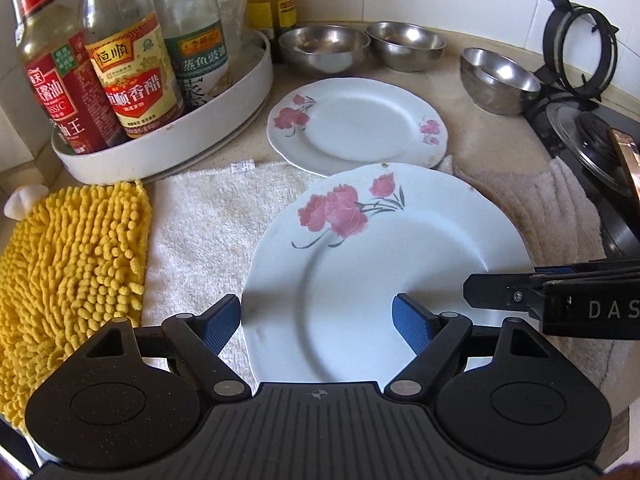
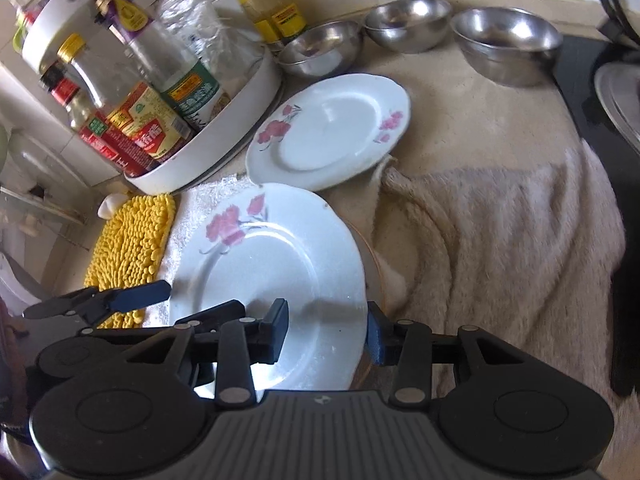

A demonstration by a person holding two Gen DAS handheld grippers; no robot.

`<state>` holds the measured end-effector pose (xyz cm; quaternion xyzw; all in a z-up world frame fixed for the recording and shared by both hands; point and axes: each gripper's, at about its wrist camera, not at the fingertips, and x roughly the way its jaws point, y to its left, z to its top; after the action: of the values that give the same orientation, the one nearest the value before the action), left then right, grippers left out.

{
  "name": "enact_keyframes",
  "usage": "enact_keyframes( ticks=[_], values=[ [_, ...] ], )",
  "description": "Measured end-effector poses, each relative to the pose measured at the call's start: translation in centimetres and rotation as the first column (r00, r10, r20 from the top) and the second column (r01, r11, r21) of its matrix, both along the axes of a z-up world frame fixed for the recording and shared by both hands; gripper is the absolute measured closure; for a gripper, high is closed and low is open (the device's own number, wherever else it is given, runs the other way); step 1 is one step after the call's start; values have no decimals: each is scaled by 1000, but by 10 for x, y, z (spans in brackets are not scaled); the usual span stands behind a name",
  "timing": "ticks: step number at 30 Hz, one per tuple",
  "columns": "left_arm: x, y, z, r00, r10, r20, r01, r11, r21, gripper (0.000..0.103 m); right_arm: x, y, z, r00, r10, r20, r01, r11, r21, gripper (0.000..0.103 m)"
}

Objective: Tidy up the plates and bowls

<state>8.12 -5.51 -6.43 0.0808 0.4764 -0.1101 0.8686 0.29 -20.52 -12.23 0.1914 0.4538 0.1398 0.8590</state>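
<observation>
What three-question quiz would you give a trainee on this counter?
1. How many steel bowls stand at the back of the counter?
2. True or false: the yellow cloth lies to the right of the near floral plate.
3. The bottles stand in: A) a white round tray; B) a sink; C) a wire basket.

Key: 1. Three. 2. False, it lies to the plate's left in both views. 3. A.
</observation>
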Motion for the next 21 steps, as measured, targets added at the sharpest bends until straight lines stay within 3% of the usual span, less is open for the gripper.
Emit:
enact_keyframes(
  ticks=[2,3,5,11,21],
  values=[
    [0,-5,1,999,-37,-15,36,998,-43,41,2,3,2,1000,-9,6,10,1000,-25,42],
    [-1,-7,3,999,-36,1,36,999,-28,39,1,3,4,1000,-10,23,11,999,-44,42],
    [-2,-6,4,999,-25,19,26,1000,-9,21,-1,1,5,998,-33,58,38,995,-96,40],
    [-6,7,18,999,4,51,-1,998,-58,21,-6,-24,11,991,-97,94,104,991,-79,39],
    [7,-6,40,992,-8,122,8,1000,-6,17,-23,-45,23,981,-137,137,147,987,-68,38]
  ],
)
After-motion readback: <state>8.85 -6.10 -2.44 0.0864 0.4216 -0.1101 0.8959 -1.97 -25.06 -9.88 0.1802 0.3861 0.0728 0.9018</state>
